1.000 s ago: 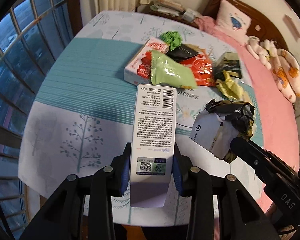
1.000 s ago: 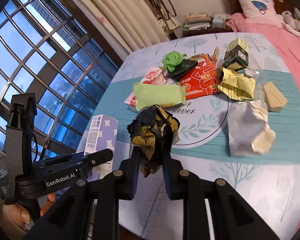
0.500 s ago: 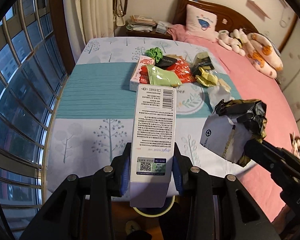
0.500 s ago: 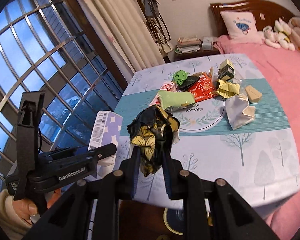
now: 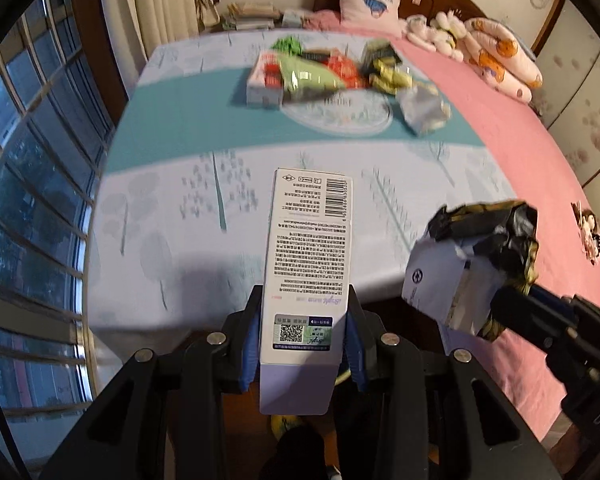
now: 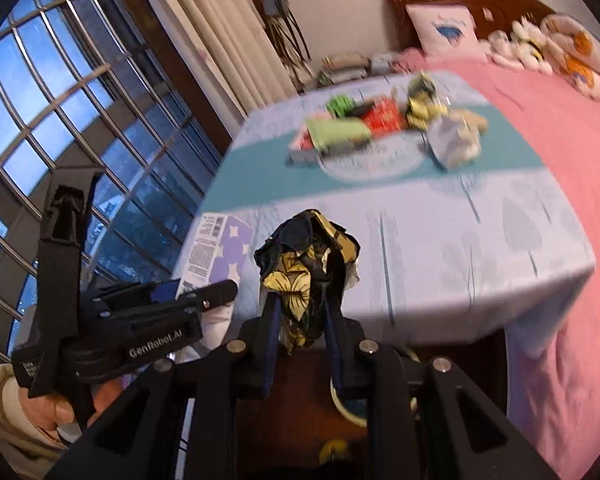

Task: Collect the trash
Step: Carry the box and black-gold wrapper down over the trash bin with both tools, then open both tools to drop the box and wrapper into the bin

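My left gripper is shut on a tall white and lilac carton, held upright past the near edge of the table. My right gripper is shut on a crumpled black and yellow wrapper. In the left wrist view the same wrapper hangs at the right, in the right gripper. In the right wrist view the left gripper with the carton is at the left. More trash lies in a heap at the table's far side.
A bed with a pink cover runs along the table's right side. A barred window and curtains fill the left. Below the grippers, on the floor, shows the round rim of a container. A person's hand holds the left gripper.
Both grippers have drawn back from over the table to beyond its near edge, each keeping its hold. The trash heap now looks smaller and farther away, and the floor shows below.
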The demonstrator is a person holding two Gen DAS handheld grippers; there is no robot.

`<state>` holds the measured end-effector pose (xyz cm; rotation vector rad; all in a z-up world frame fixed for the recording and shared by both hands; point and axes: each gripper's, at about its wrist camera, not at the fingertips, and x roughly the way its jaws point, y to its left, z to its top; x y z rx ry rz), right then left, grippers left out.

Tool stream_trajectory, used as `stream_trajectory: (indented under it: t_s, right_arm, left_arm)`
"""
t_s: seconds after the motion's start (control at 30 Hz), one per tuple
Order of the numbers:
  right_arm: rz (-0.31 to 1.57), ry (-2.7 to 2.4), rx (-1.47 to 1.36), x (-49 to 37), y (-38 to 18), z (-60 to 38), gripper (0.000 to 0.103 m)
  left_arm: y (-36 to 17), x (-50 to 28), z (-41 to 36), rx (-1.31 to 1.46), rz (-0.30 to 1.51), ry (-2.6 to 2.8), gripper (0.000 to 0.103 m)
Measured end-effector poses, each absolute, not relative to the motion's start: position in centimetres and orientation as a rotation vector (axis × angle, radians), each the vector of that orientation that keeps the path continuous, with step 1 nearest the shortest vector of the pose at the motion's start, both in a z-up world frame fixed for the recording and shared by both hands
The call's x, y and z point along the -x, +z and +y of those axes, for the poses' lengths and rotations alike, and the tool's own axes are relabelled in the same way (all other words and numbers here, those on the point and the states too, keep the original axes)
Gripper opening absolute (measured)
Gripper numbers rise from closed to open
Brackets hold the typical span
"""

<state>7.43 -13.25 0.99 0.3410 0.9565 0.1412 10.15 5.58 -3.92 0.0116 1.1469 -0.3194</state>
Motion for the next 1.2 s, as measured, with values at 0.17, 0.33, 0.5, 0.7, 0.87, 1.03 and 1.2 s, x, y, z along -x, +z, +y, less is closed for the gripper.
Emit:
stream_trajectory:
  t_s: [0.17,0.33,0.5,0.7,0.87,1.03,1.2]
  right_arm:
    - [1.066,0.098,-0.366,-5.5,-2.3,-13.4,0.021]
    - [1.159,0.05,-0.398,-3.9,-6.9,-14.1,0.021]
    - [1.223,0.003,-0.423,-2.9,-12.2,-14.9,0.021]
    - [1.283,-0.027,-0.448,-2.8,-20.3,-15.7,0.021]
    - [1.32,-0.032,-0.444,-3.3,-27.1,-16.1,0.021]
    - [1.354,-0.04,-0.439,-3.6,-33.2,-16.6,0.021]
    - [1.378,-0.031,-0.446,-4.0,-37.8,-17.0,0.024]
  left_arm:
    - [-7.3,-8.5,4.8,-0.003,1.225,-0.328,0.034]
    - [-11.2,-6.8,3.4,-0.034,1.285,-0.34,0.034]
    - [-16.2,-5.8,1.6,-0.077,1.346,-0.341,0.034]
    - [-23.7,-5.2,0.0,-0.102,1.394,-0.308,0.035]
    - [-30.3,-5.2,-1.2,-0.104,1.421,-0.289,0.035]
    - [-35.9,-5.7,-2.5,-0.099,1.415,-0.296,0.035]
    - [-39.4,-6.4,-3.6,-0.116,1.414,-0.292,0.036]
